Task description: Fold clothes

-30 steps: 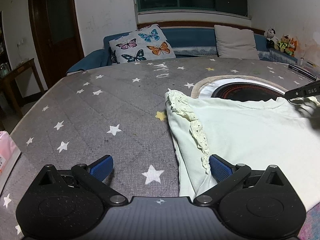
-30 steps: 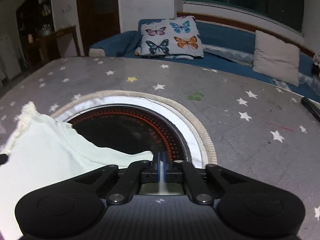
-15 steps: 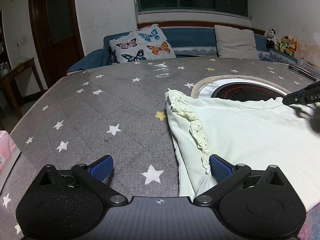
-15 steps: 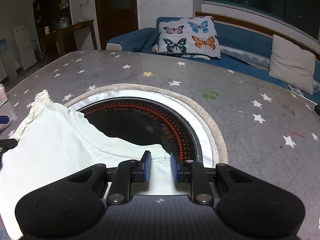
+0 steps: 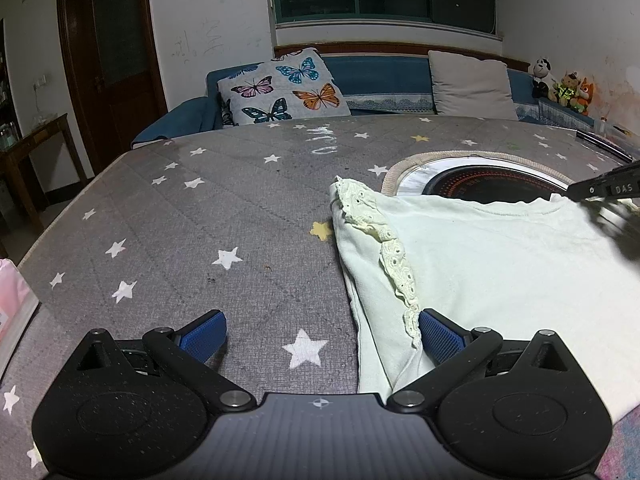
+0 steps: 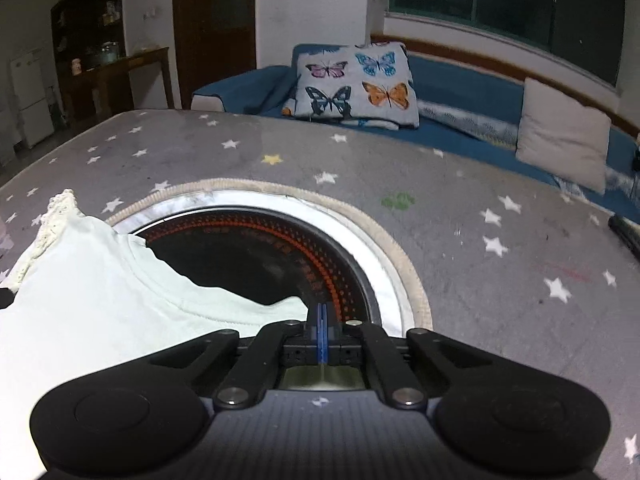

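Observation:
A pale green shirt [image 5: 492, 264] with a lace-trimmed sleeve [image 5: 396, 264] lies flat on the grey star-print table cover [image 5: 208, 216]. My left gripper [image 5: 320, 336] is open at the shirt's near left edge; its right pad [image 5: 438, 338] rests against the lace, and its left pad is over bare cover. In the right wrist view the shirt [image 6: 92, 292] fills the lower left, its neckline edge rising to my right gripper [image 6: 320, 334], which is shut on that edge. The right gripper [image 5: 600, 190] also shows at the shirt's far right corner.
A round black cooktop [image 6: 272, 248] with a white rim is set into the table, partly under the shirt's collar. A butterfly pillow [image 5: 284, 88] and a blue sofa [image 5: 384, 76] stand beyond the far edge. A pink pack [image 5: 12, 300] sits at the near left.
My right gripper, open half a second ago, has shut on the shirt's neckline edge and lifted it slightly. The left gripper and the rest of the shirt have stayed put.

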{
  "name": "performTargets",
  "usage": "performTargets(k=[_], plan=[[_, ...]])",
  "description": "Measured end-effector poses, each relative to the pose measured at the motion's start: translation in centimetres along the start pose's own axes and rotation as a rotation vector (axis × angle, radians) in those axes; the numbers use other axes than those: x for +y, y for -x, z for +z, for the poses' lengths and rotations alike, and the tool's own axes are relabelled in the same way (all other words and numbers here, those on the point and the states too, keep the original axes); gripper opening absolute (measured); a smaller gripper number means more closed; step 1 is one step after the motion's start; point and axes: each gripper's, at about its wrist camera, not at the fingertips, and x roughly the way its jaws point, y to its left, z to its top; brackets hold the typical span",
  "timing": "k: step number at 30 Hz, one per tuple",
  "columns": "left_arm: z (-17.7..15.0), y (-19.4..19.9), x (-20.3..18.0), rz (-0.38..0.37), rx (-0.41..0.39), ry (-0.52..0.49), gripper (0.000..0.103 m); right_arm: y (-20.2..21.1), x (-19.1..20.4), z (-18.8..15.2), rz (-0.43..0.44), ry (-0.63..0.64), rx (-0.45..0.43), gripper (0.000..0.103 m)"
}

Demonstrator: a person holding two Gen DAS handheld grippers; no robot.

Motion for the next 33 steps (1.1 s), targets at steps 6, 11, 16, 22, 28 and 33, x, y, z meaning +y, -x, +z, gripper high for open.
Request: performTargets(k=[6, 11, 16, 22, 28, 33], plan=[[-0.1, 0.0, 0.1, -0.003, -0.001, 0.003, 0.103, 0.0, 0.2, 0.1, -0.049, 0.007, 0.005, 0.0], [-0.1, 0.0, 0.2, -0.007, 0.0, 0.005, 0.103, 1.0, 0.4, 0.3, 0.023, -0.009, 0.0, 0.004], [0.0, 0.0, 0.2, -0.007, 0.0, 0.006, 0.103, 1.8, 0.8, 0.4, 0.084, -0.022, -0.003, 0.009], [-0.1, -0.1, 0.2, -0.01, -0.001, 0.01, 0.103, 1.5, 1.9, 0.7, 0.112, -0.02, 0.006, 0.009], [-0.1, -0.1, 0.3, -0.014, -0.003, 0.016, 0.103, 1.3, 2.9, 1.1, 0.139, -0.018, 0.015, 0.009], [-0.2, -0.1, 0.4, -0.016, -0.005, 0.019, 0.103, 0.9, 4.0, 1.4, 0.161, -0.012, 0.02, 0.009]])
